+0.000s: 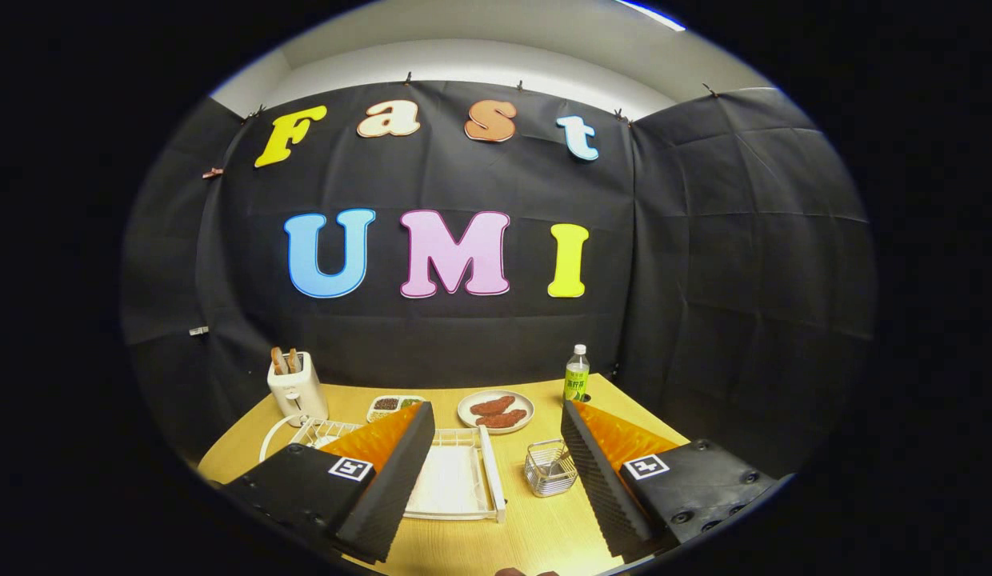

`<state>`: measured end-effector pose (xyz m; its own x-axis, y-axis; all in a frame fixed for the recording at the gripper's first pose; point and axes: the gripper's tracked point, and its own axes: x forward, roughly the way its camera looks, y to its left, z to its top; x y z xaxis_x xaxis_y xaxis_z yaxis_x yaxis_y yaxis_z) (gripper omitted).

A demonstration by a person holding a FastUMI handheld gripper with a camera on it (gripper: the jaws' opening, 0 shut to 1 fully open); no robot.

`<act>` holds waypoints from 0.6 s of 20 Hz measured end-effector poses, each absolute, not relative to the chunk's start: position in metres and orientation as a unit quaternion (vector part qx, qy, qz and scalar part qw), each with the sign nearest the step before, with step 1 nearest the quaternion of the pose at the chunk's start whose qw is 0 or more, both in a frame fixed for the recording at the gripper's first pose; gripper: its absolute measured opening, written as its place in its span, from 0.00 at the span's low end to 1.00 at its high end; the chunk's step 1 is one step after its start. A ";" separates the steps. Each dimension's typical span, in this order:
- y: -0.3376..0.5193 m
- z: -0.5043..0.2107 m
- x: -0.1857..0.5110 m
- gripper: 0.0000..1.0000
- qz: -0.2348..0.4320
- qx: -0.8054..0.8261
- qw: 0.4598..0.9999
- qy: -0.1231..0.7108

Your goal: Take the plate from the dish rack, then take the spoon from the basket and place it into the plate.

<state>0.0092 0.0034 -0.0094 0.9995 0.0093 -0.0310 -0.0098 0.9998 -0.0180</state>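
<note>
A white dish rack (pixel 464 480) lies on the wooden table (pixel 536 528), between my fingers and partly behind the left one. Its left end (pixel 324 436) peeks out beyond that finger, and I cannot make out a plate there. A small wire basket (pixel 550 468) stands just right of the rack, close to the right finger, with what looks like a thin spoon handle (pixel 549 458) leaning inside. My gripper (pixel 494 410) is open, held above the table, with nothing between its fingers.
A white toaster (pixel 298 388) with bread slices stands at the back left, its cord curving toward the rack. Behind the rack lie a small food tray (pixel 392 406) and a plate of brown food (pixel 496 410). A green-labelled bottle (pixel 577 374) stands back right.
</note>
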 end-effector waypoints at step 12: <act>0.040 -0.016 0.052 0.98 0.027 -0.033 0.998 0.051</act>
